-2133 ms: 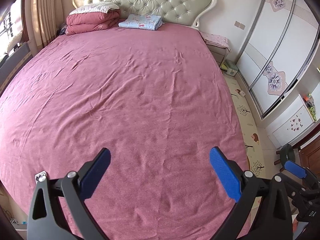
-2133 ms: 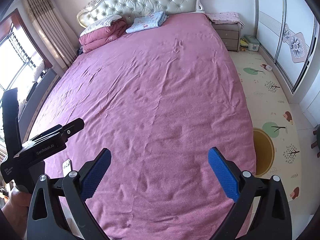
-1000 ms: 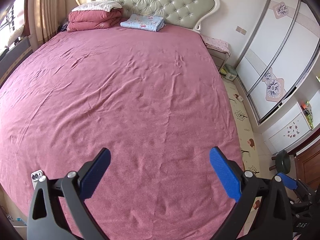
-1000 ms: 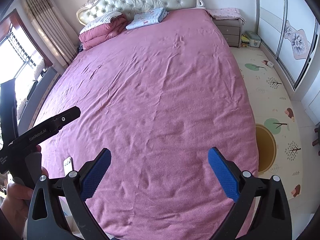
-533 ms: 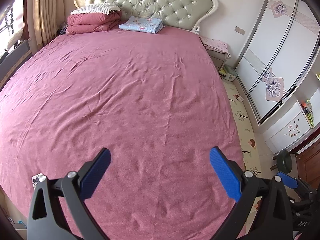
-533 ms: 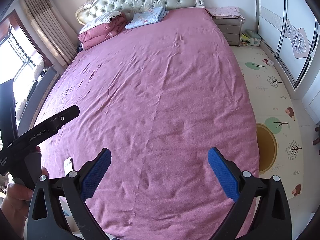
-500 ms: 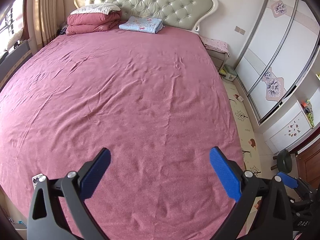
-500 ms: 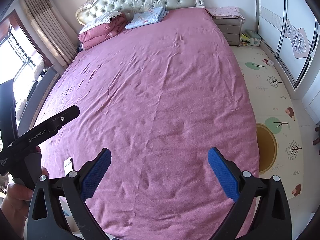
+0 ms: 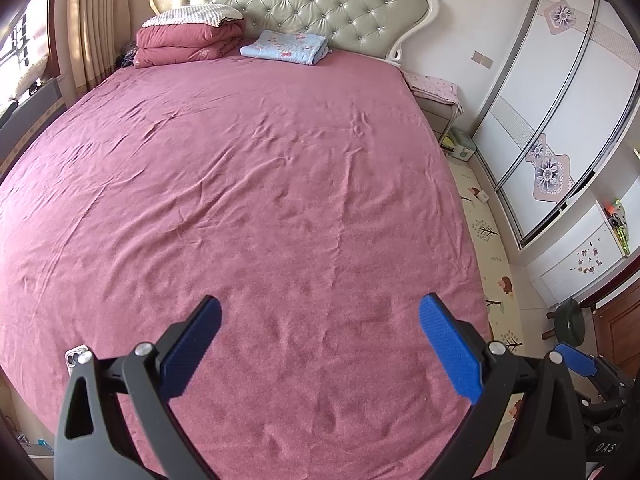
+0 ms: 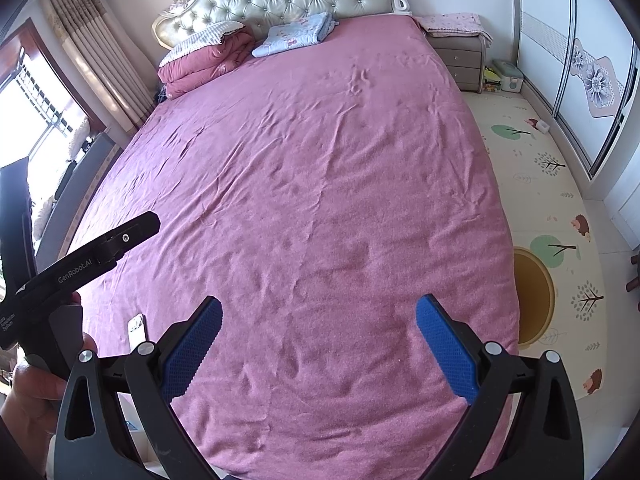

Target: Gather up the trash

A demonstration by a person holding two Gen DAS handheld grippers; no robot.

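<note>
Both grippers, left (image 9: 320,344) and right (image 10: 318,344), hang above the foot of the bed (image 9: 260,184) with jaws spread wide and nothing between them, a posture that suits surveying the room more than picking up. No trash shows in either view: the pink bedspread lies bare save for folded quilts (image 9: 188,42) at 11 o'clock, a blue blanket (image 9: 286,46) at 12 and a phone (image 9: 74,358) at 8, near the corner. That fits trash already gathered or trash lying out of view, which cannot be settled.
</note>
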